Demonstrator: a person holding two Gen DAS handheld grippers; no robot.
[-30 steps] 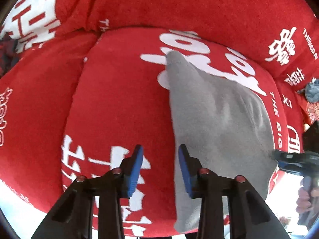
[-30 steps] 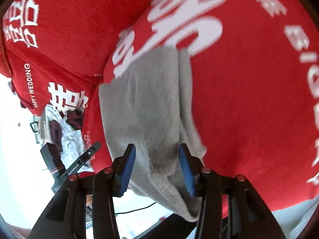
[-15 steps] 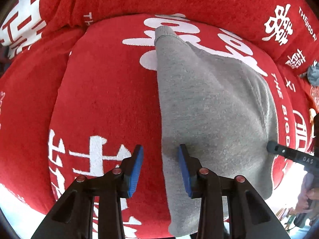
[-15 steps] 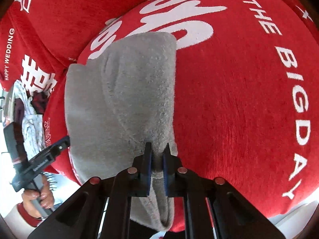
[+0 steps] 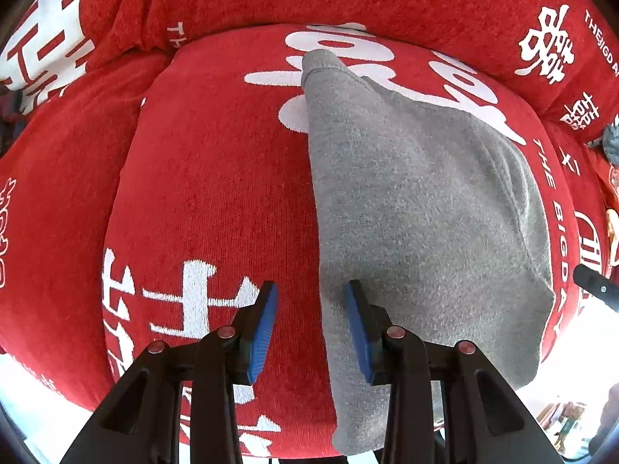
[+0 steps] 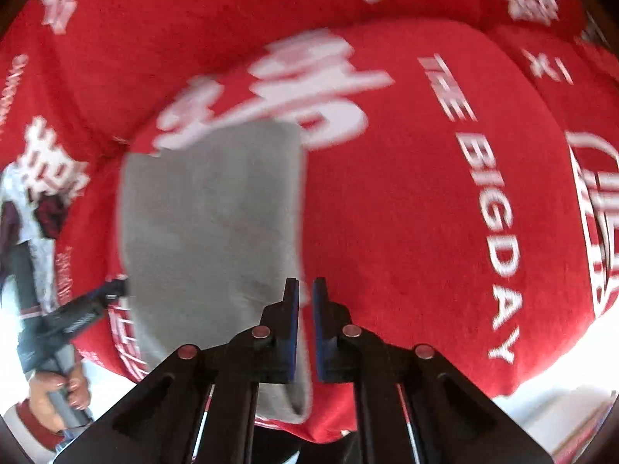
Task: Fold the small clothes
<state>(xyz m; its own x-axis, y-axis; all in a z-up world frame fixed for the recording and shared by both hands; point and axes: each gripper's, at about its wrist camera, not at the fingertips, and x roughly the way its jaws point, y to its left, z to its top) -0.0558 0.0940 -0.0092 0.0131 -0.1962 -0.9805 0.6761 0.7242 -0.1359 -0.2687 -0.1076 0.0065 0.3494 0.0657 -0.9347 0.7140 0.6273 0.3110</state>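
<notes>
- Two hand-held grippers over a grey fleece garment [image 5: 418, 208], lying flat on the red cushion w/ white lettering [image 5: 209, 178].
- Left hand-held gripper [image 5: 311, 324]: jaws spread, straddling garment's left edge, nothing pinched; prob. ready to pin or take that edge.
- Right hand-held gripper [image 6: 305, 324]: jaws pressed together at garment's right edge; whether cloth is caught between them I can't tell.

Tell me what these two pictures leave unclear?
- Right view: motion blur hides whether the right hand-held gripper, nearly shut, pinches the grey cloth.
- Left view: the cloth's near end is hidden behind the left hand-held gripper.
</notes>
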